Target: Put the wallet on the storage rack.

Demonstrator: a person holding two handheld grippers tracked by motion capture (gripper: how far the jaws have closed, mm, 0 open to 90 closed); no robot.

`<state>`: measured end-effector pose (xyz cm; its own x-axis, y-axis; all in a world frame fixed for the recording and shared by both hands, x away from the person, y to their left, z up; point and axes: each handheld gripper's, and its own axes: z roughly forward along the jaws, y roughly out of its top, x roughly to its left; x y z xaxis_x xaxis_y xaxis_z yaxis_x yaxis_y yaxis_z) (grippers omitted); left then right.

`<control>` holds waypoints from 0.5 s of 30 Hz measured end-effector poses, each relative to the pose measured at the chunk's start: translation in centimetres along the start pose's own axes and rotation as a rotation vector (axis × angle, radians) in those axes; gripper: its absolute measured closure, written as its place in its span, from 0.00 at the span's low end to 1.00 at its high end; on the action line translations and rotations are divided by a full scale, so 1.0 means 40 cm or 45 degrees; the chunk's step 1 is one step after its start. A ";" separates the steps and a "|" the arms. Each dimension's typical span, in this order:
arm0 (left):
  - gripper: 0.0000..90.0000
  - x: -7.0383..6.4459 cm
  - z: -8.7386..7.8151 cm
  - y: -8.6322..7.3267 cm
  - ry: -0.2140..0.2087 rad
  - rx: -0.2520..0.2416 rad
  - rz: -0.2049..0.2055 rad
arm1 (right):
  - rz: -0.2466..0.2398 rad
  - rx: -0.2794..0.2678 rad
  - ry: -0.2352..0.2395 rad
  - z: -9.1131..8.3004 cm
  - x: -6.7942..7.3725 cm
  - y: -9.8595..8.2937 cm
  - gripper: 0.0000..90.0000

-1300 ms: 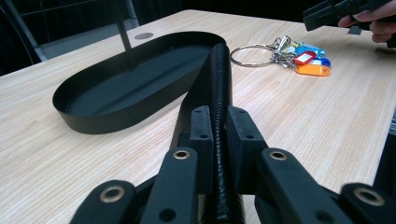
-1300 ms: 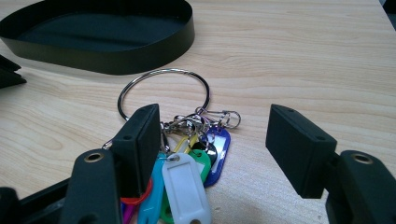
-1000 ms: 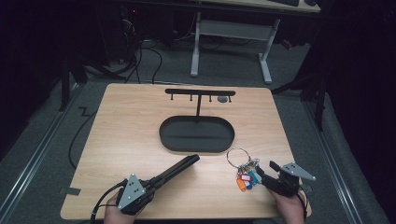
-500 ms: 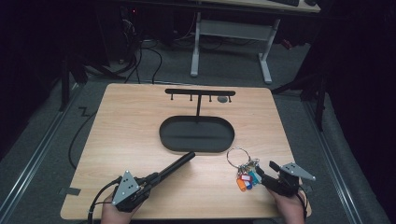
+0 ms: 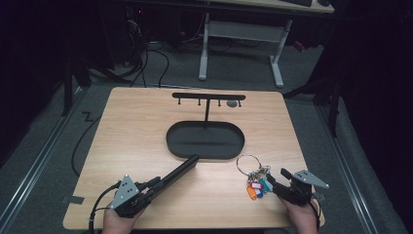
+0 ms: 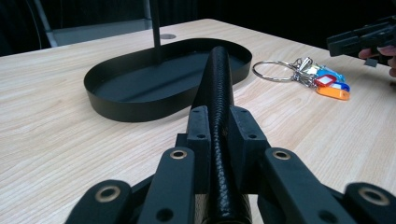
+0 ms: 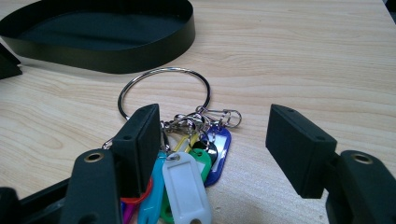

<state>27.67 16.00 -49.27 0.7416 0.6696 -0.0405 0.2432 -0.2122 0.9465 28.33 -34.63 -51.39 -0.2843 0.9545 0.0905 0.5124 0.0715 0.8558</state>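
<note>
Beside one tray (image 5: 204, 141), left gripper (image 5: 187, 163) clamps one rod (image 6: 218, 88); right gripper (image 7: 215, 140) gapes over perhaps six tags (image 7: 187, 182).

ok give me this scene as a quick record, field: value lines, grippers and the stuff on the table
left gripper: shut on a long black rod, tip near the tray's rim
right gripper: open, jaws either side of the key tags, nothing clamped
key ring: large metal ring flat on the table, coloured tags bunched at the near end
tray: black oval, nothing seen in it, post rising from its far side
hook bar: across the top of the post, hooks bare
table: light wood
</note>
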 end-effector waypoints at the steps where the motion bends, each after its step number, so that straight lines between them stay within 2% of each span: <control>1: 0.88 0.002 0.000 -0.001 0.000 -0.003 -0.004 | 0.000 0.000 0.000 0.000 0.000 0.000 0.40; 5: 0.87 0.014 -0.001 -0.005 0.000 -0.009 -0.029 | -0.001 0.002 0.002 0.001 0.000 0.000 0.40; 15: 0.86 0.030 -0.005 -0.010 0.011 -0.025 -0.052 | -0.005 0.005 0.004 0.002 -0.001 -0.001 0.40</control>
<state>28.34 17.01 -49.62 0.7256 0.6838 -0.0765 0.2610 -0.1706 0.9501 28.38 -34.63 -51.46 -0.2889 0.9532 0.0889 0.5143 0.0763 0.8542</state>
